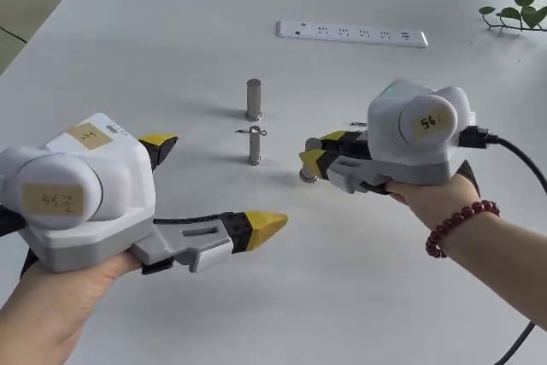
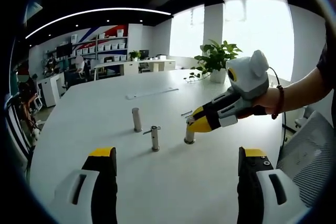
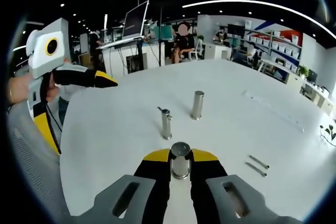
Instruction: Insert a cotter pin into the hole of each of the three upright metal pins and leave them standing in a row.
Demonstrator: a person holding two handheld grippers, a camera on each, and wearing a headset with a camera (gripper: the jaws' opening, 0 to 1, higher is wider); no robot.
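Note:
Three upright metal pins stand in a row on the white table. The far pin (image 1: 254, 98) (image 3: 197, 105) is bare. A cotter pin runs through the top of the middle pin (image 1: 254, 144) (image 2: 155, 138) (image 3: 166, 124). My right gripper (image 1: 312, 158) (image 3: 180, 167) is shut on the nearest pin (image 1: 308, 166) (image 3: 180, 160) (image 2: 189, 131), which stands on the table. Two loose cotter pins (image 3: 257, 164) lie to its right. The left gripper (image 1: 214, 187) (image 2: 176, 156) hovers open at the near left, holding nothing.
A white power strip (image 1: 352, 33) lies at the back of the table. A potted plant (image 1: 517, 13) trails over the far right corner. A black cable (image 1: 521, 164) runs from the right gripper. Desks, shelves and people fill the room beyond.

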